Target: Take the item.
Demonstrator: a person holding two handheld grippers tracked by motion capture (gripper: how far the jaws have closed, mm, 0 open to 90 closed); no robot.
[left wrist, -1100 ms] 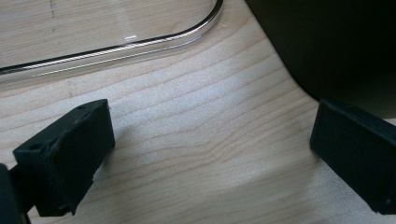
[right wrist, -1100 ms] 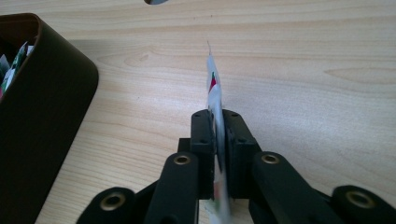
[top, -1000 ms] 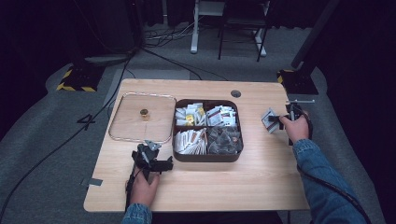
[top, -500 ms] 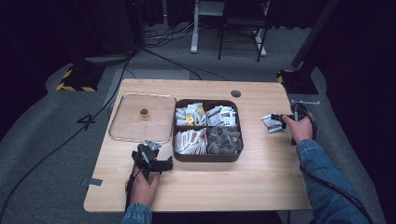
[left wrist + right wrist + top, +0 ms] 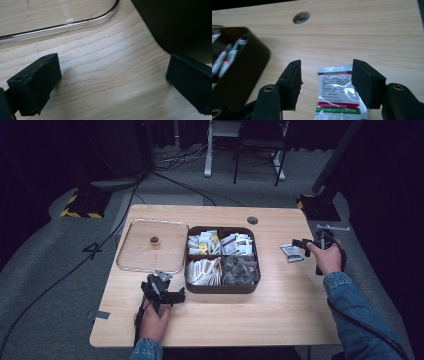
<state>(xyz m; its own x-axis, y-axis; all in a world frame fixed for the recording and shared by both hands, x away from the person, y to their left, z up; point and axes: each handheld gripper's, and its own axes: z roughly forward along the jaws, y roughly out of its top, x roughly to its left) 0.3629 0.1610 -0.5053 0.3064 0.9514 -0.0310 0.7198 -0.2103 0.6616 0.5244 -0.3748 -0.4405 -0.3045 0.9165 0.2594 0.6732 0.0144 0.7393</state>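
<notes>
A silver sachet [image 5: 337, 92] with red and green bands lies flat on the wooden table [image 5: 250, 315], right of the dark brown compartment box [image 5: 220, 289]. My right gripper [image 5: 327, 75] hovers just over it. Its jaws have just opened; they stand apart on either side of the sachet without pressing it. In the high view the sachet [image 5: 291, 253] rests just left of the right gripper [image 5: 299, 245]. My left gripper [image 5: 170, 287] stays open near the front left of the table. Its jaws [image 5: 112, 82] are wide over bare wood with nothing between them.
The box [image 5: 244, 70] holds several kinds of sachets in four compartments. A clear flat lid [image 5: 135, 265] with a small brown knob [image 5: 154, 240] lies left of it, its rim [image 5: 62, 25] just ahead of the left gripper. A cable hole [image 5: 252, 220] sits behind the box.
The right gripper, shut on the sachet a second ago, has opened and left it lying on the table, then drawn back a little. The left hand has not moved.
</notes>
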